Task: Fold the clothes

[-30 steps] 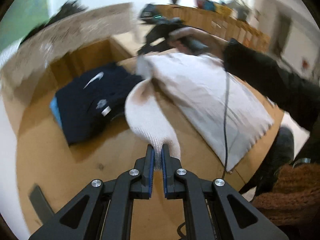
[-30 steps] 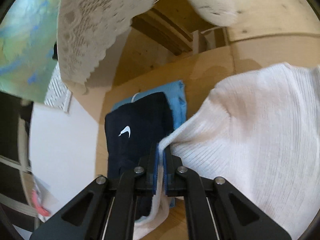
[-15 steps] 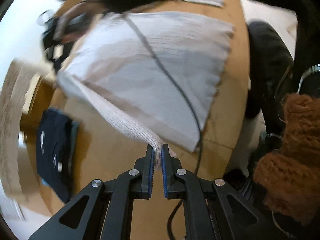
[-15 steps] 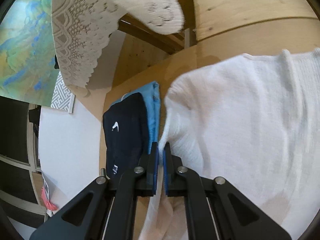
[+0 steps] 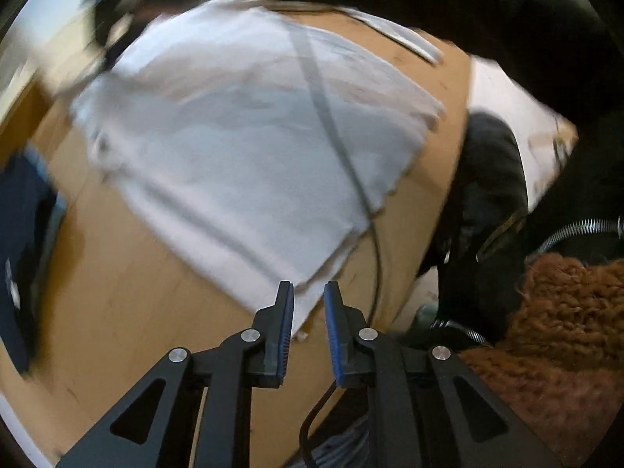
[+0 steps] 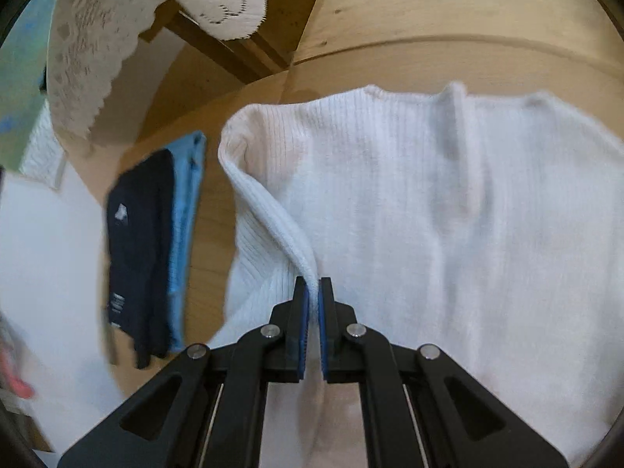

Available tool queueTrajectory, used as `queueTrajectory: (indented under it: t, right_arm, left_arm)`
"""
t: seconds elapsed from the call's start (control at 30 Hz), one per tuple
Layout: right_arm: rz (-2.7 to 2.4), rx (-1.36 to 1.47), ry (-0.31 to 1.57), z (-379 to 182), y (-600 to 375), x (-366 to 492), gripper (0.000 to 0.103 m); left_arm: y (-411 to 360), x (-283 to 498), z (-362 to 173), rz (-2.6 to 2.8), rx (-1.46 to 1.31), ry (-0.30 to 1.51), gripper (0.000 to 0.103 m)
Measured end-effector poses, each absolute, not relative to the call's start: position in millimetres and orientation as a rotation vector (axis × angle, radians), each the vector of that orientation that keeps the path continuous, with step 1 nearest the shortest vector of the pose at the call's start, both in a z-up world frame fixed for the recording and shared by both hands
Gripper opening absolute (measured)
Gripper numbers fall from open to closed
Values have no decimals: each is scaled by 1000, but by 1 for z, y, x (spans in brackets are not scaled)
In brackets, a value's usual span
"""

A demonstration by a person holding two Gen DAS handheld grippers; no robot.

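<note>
A white ribbed sweater (image 5: 241, 136) lies spread on the wooden table (image 5: 117, 292). My left gripper (image 5: 308, 286) points down at its near corner. Its jaws are opening, and the cloth's edge lies slack between them, not pressed by the blue pads. In the right wrist view the sweater (image 6: 448, 214) fills the right side. My right gripper (image 6: 314, 280) is shut on a raised fold of its left edge, just above the body of the garment.
A folded navy garment (image 6: 140, 241) on a light blue one (image 6: 187, 214) lies left of the sweater, also seen as the navy garment (image 5: 19, 234). A lace cloth (image 6: 117, 19) hangs at the back. A cable (image 5: 335, 136) crosses the sweater. A dark sleeve (image 5: 487, 7) and brown fuzzy fabric (image 5: 565, 331) are at the right.
The left gripper carried the sleeve across to the sweater's near corner, tipped down and parted its jaws, letting go. The right gripper lowered its fold toward the sweater, still shut.
</note>
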State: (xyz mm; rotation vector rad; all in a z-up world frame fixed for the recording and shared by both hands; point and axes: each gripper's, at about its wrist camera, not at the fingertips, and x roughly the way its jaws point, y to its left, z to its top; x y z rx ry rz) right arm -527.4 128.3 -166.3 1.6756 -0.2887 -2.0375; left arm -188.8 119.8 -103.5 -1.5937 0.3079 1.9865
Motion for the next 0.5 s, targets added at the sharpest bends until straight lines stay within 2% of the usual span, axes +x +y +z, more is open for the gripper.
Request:
queueTrajectory:
  t: [0.2,0.37,0.5]
  right_arm:
    - [-2102,1610,-189,-137,130,-508,6]
    - [-2144,1626,-64,-138,141,-497,6]
    - [-2218,1644,-30,-146,158,-500,6]
  left_arm:
    - [94,-207,-125,2037,-1623,107,15]
    - [107,-227,-137,2009,-1577,103,15]
    - [116,-243,-151,1997,-1578,174,15]
